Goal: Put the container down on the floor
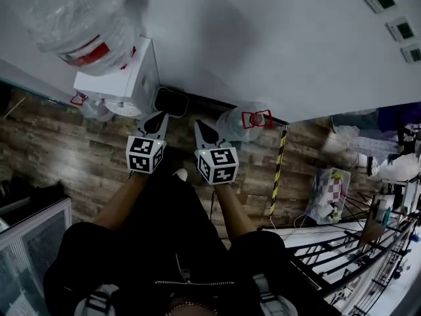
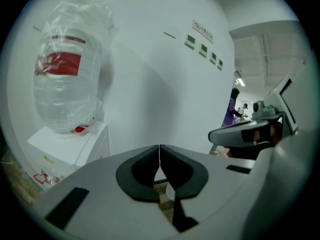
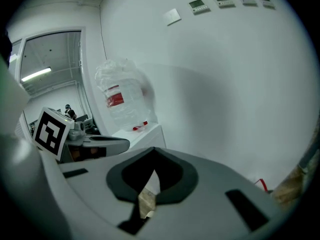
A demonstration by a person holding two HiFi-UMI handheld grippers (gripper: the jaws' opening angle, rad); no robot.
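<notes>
A clear water jug (image 1: 247, 124) with a red label stands on the wood-look floor against the white wall, just right of my right gripper (image 1: 206, 131). A second large jug (image 1: 79, 18), wrapped in plastic, sits upside down on the white water dispenser (image 1: 128, 78); it also shows in the left gripper view (image 2: 65, 74) and the right gripper view (image 3: 122, 101). My left gripper (image 1: 156, 120) points at the dispenser's foot. Both grippers are shut and hold nothing, as their own views show: left gripper (image 2: 159, 153), right gripper (image 3: 151, 165).
A black object (image 1: 171, 101) lies at the wall between dispenser and floor jug. A yellow-black striped pole (image 1: 279, 170), a bag of colourful things (image 1: 329, 193) and a black metal rack (image 1: 355, 259) are at right. A glass-fronted cabinet (image 1: 29, 242) stands at lower left.
</notes>
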